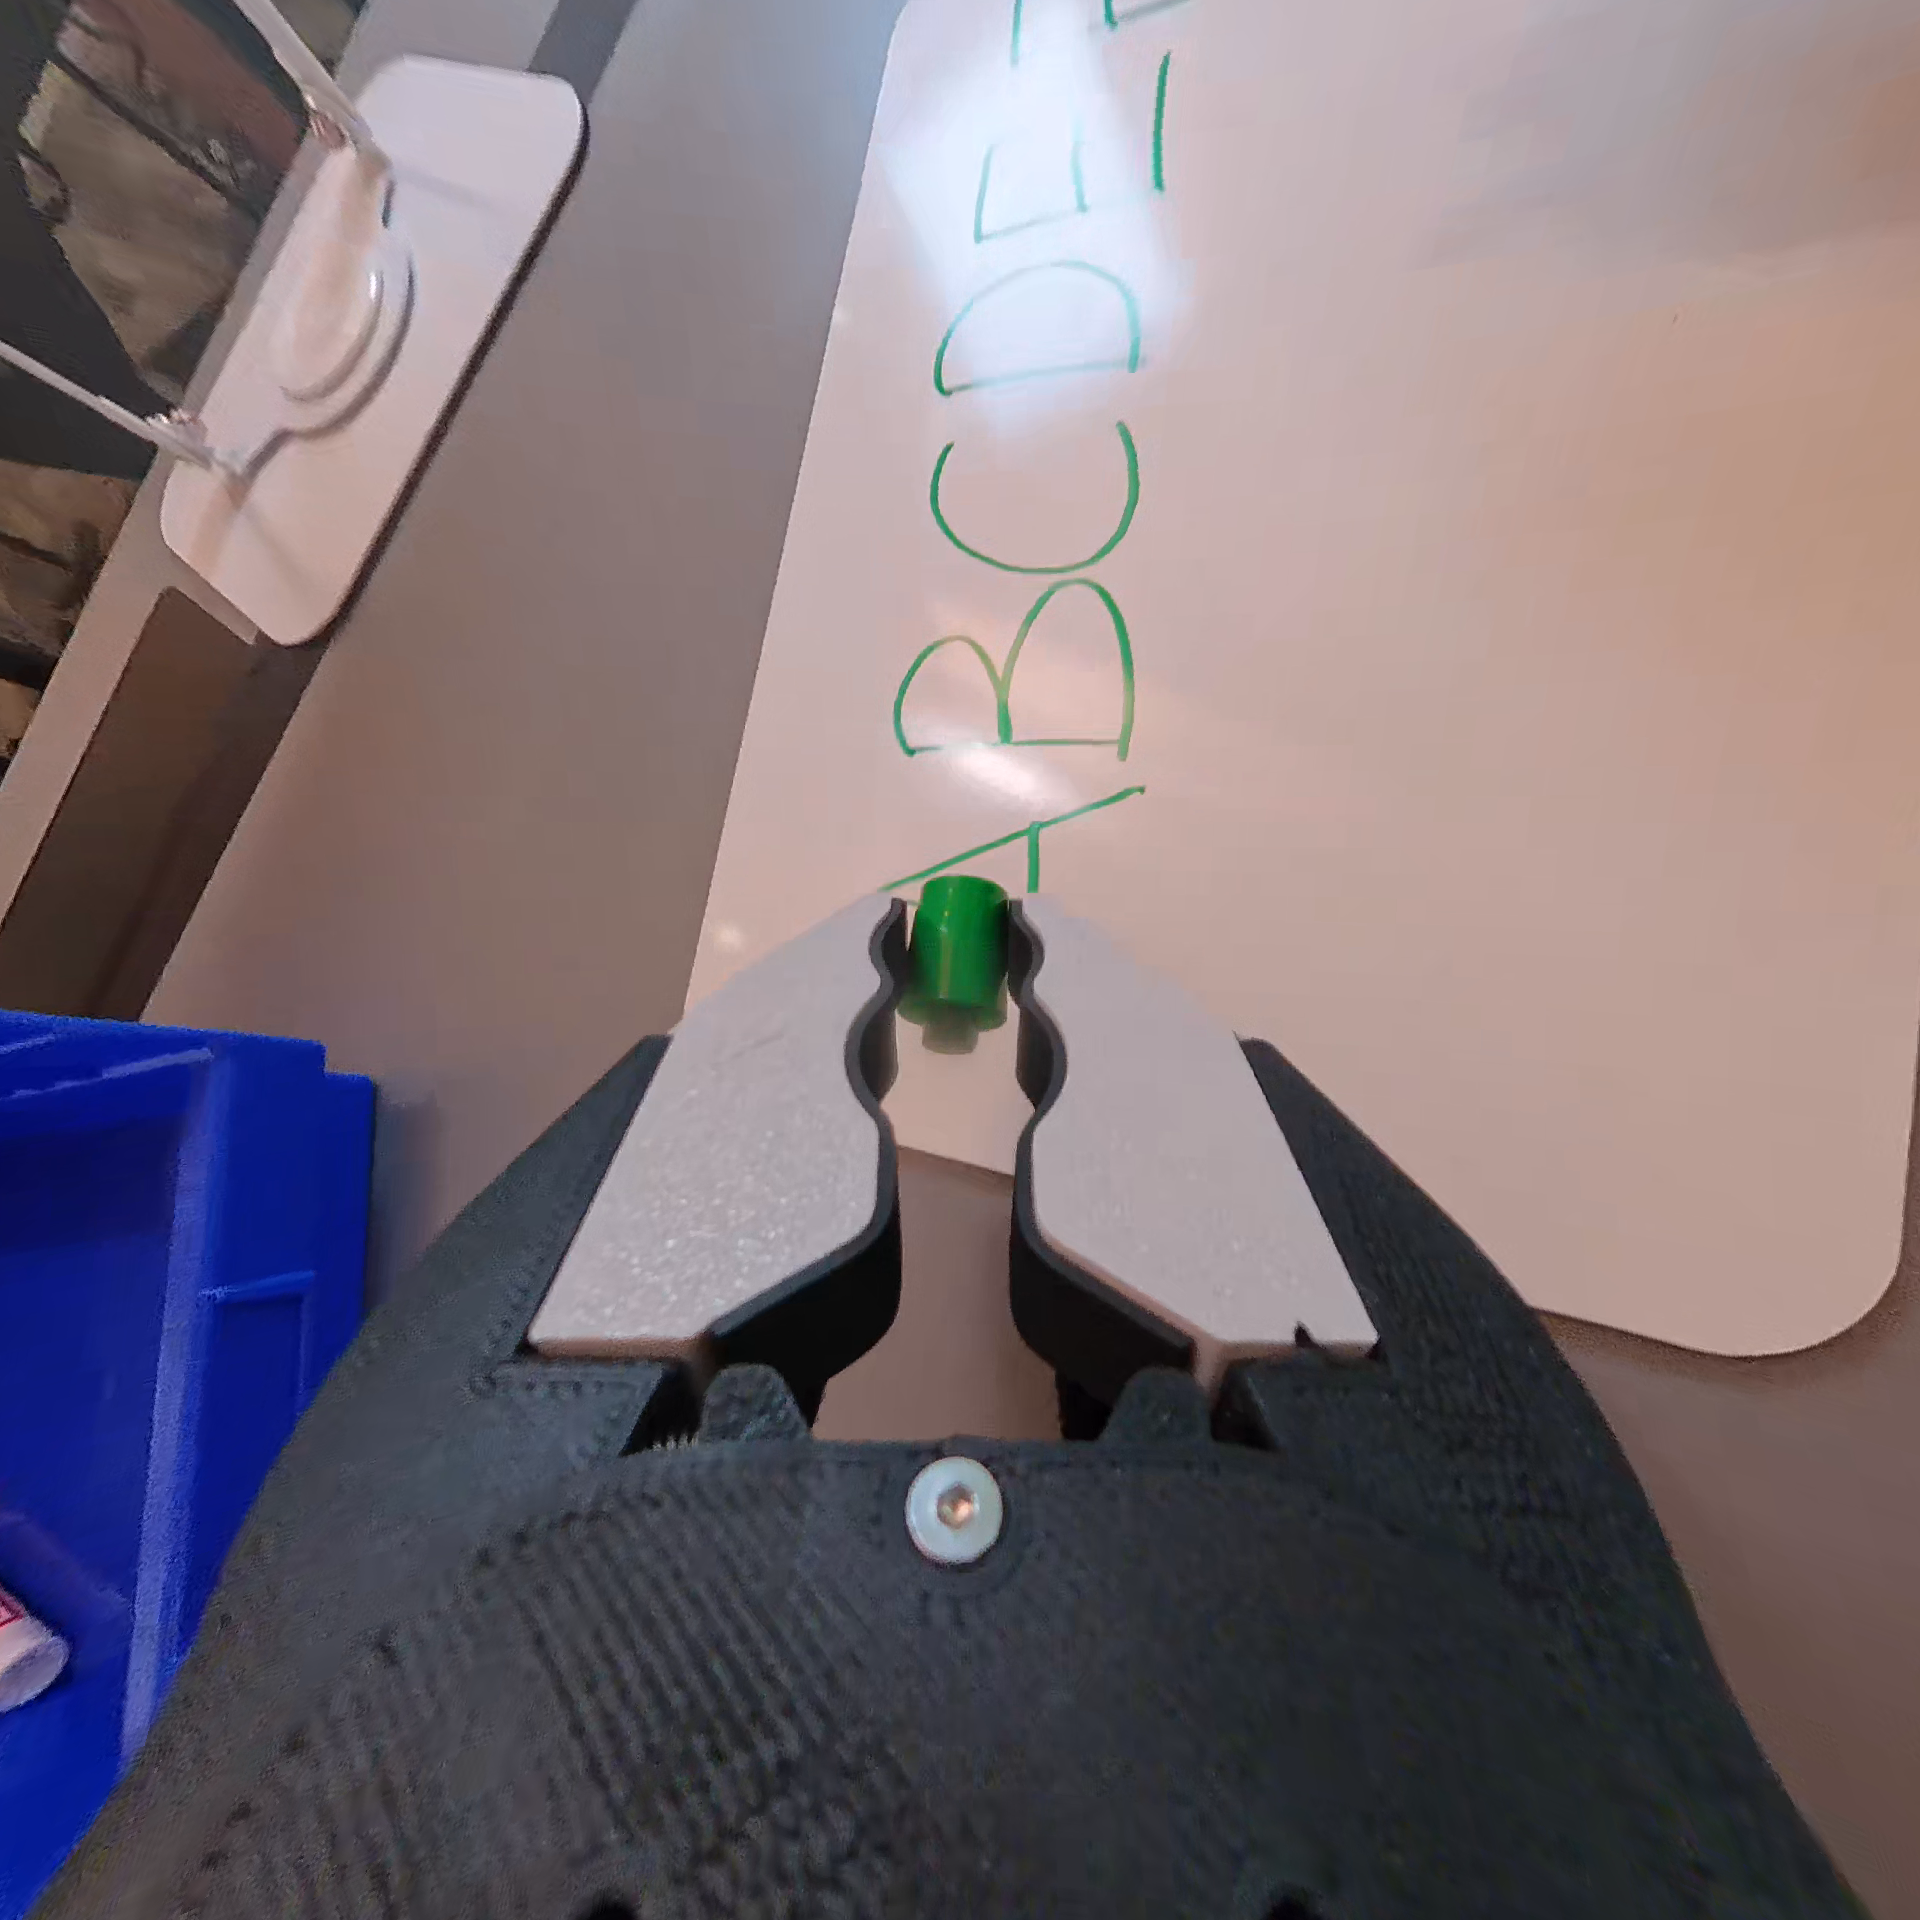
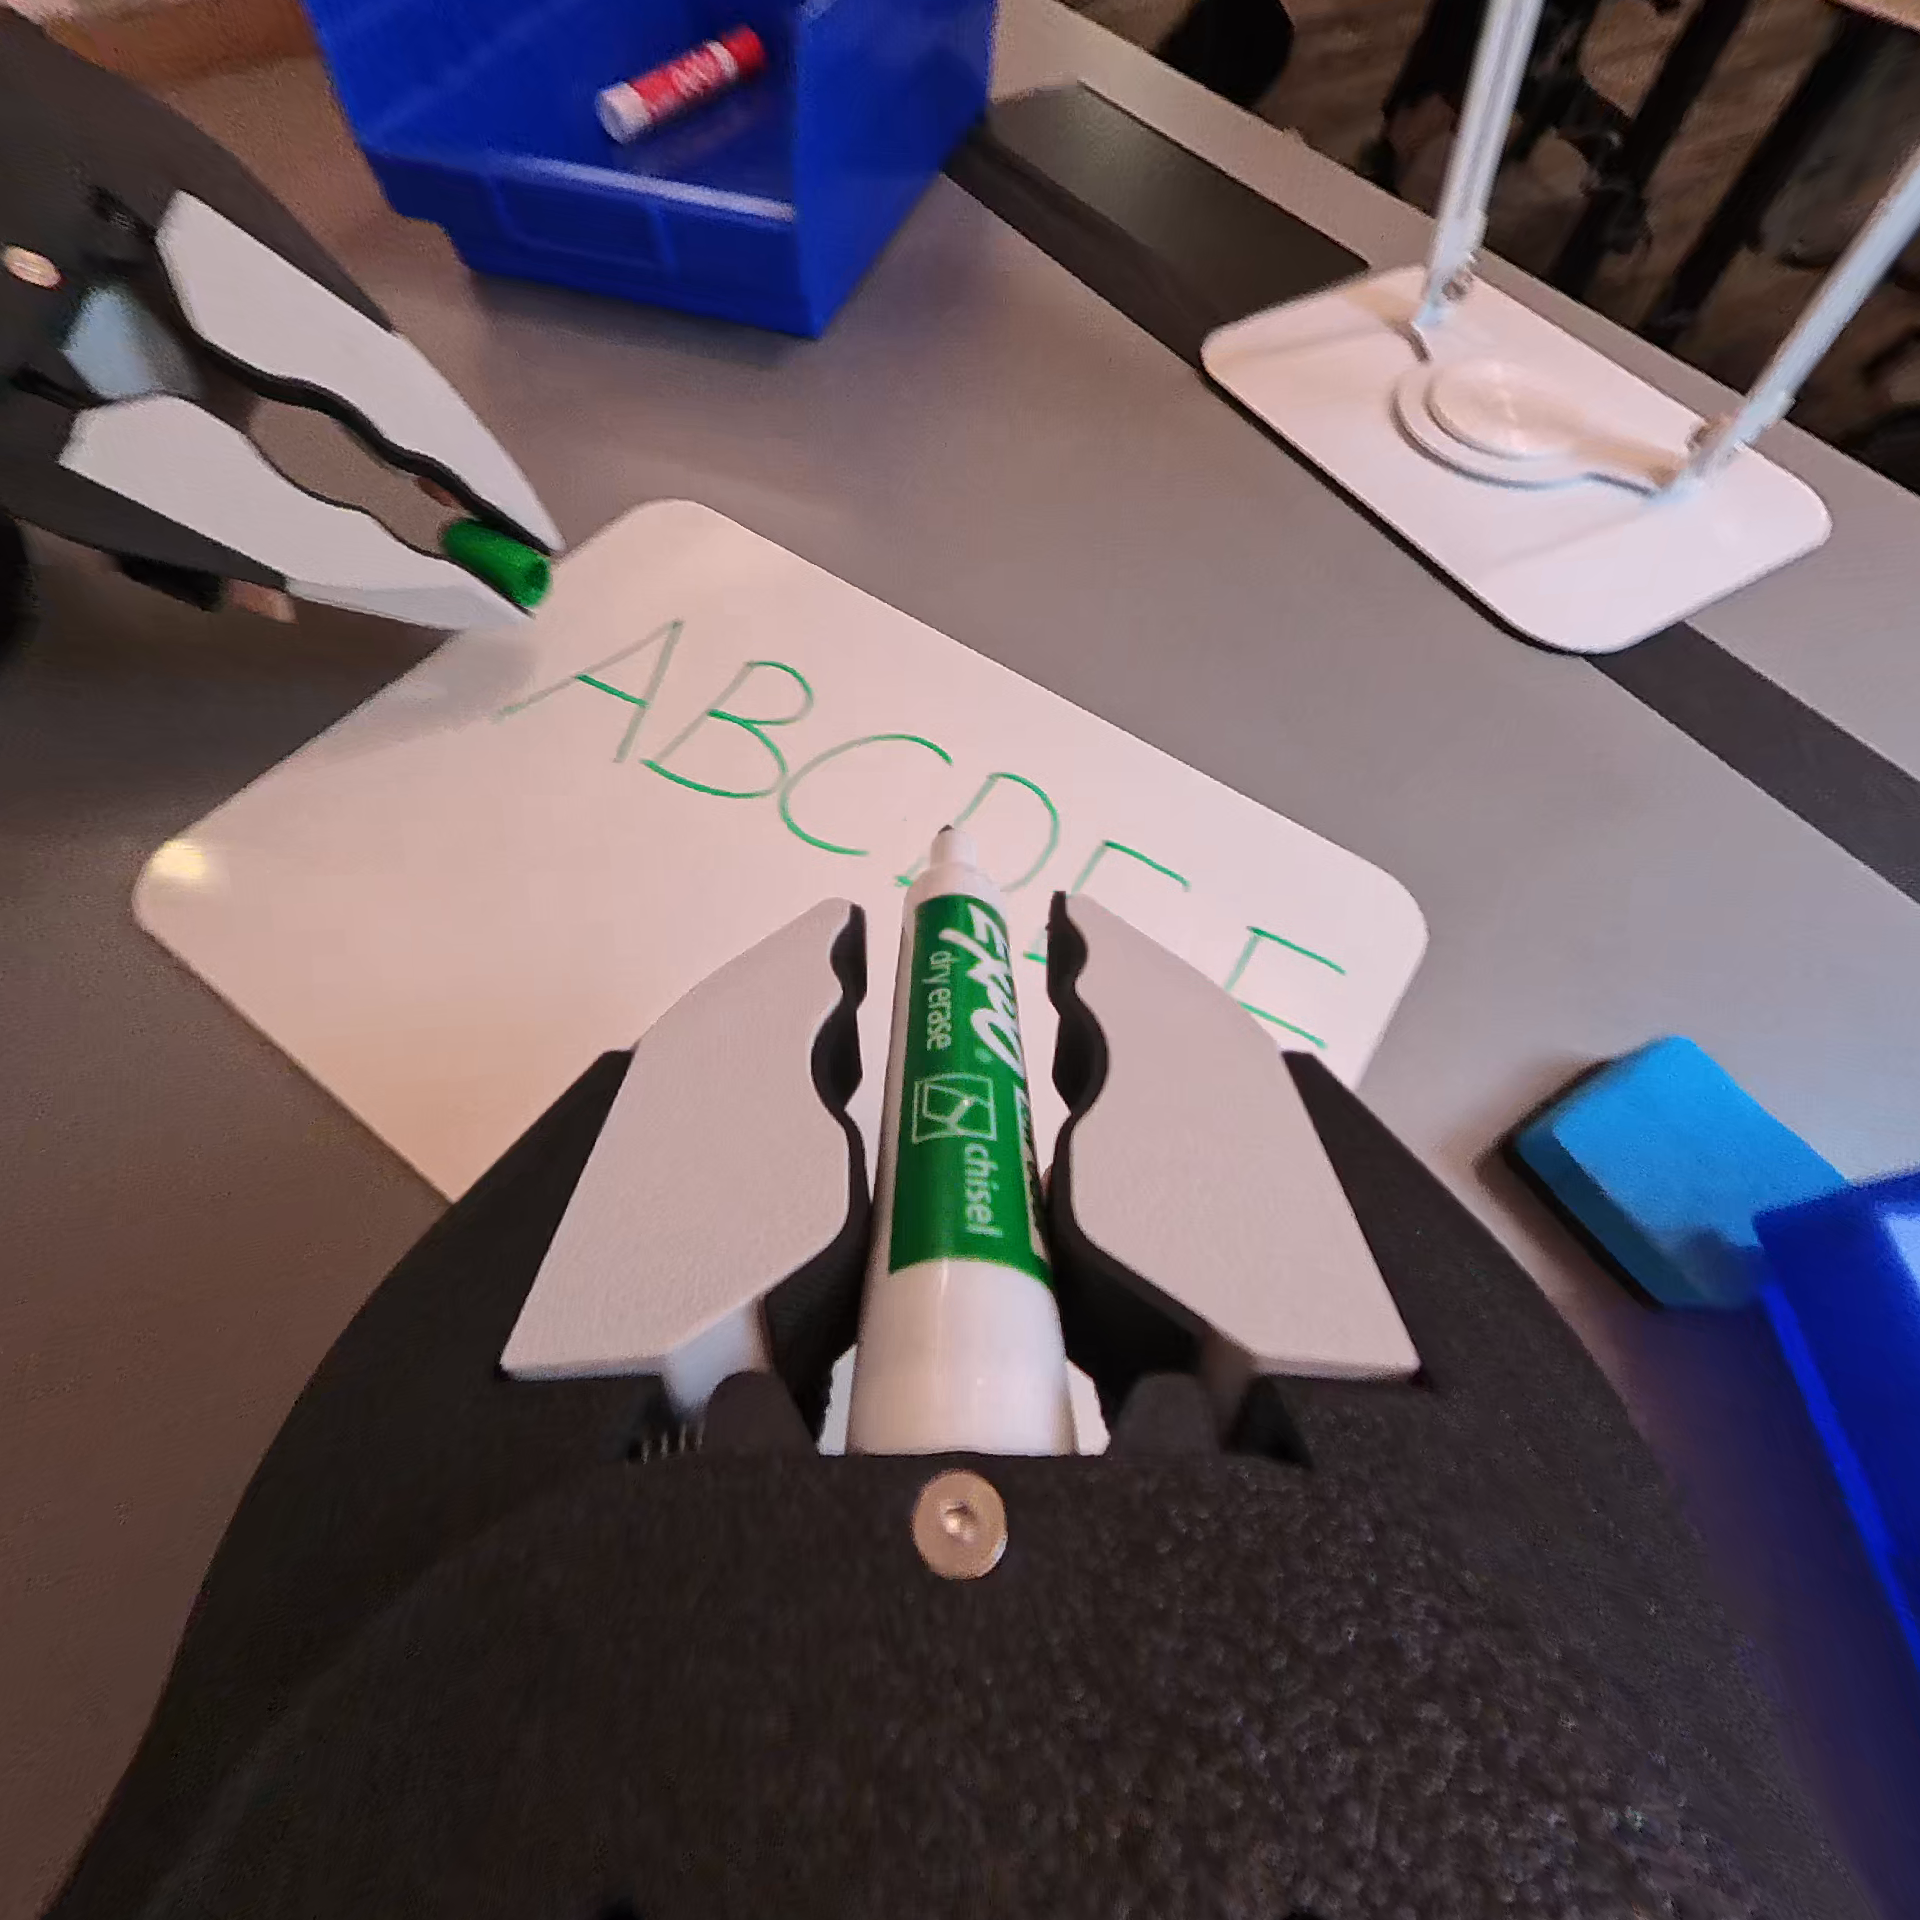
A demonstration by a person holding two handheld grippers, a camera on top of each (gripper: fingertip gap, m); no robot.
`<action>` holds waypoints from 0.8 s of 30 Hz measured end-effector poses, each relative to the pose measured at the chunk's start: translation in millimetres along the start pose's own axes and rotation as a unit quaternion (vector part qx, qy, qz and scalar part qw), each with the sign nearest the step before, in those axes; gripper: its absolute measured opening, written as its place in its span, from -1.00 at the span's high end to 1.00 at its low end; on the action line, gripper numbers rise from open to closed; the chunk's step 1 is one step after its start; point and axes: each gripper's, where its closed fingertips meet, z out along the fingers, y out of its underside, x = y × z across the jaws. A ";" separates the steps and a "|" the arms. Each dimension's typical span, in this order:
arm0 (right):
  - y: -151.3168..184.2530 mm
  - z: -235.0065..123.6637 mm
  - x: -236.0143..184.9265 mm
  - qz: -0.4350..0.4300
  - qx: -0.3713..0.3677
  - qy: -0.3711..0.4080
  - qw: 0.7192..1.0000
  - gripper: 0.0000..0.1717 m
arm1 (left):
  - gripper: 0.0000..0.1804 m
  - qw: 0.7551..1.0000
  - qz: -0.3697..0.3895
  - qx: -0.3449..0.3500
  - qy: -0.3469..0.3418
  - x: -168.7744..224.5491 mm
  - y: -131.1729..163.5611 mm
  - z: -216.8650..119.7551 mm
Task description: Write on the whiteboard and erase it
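Observation:
The whiteboard (image 2: 436, 935) lies flat on the grey table and bears a row of green letters. It also shows in the left wrist view (image 1: 1403, 831). My right gripper (image 2: 956, 920) is shut on a green dry-erase marker (image 2: 961, 1122), uncapped. The marker's tip (image 2: 945, 836) points at the middle of the lettering. My left gripper (image 1: 954, 914) is shut on the green marker cap (image 1: 954, 961) at its fingertips, over the board's near corner by the first letter. The right wrist view shows that gripper (image 2: 535, 582) at the upper left with the cap (image 2: 497, 561) in it.
A blue eraser (image 2: 1662, 1153) lies right of the board, next to a blue bin (image 2: 1849, 1351). Another blue bin (image 2: 665, 156), holding a red and white tube (image 2: 681, 78), stands behind the left gripper. A white stand base (image 2: 1507, 457) sits at the back right.

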 end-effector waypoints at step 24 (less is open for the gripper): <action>-48.7 -3.2 -123.9 -0.023 0.207 -0.262 0.942 0.60 | 0.80 0.899 -0.151 0.340 0.231 56.0 -78.9 -60.7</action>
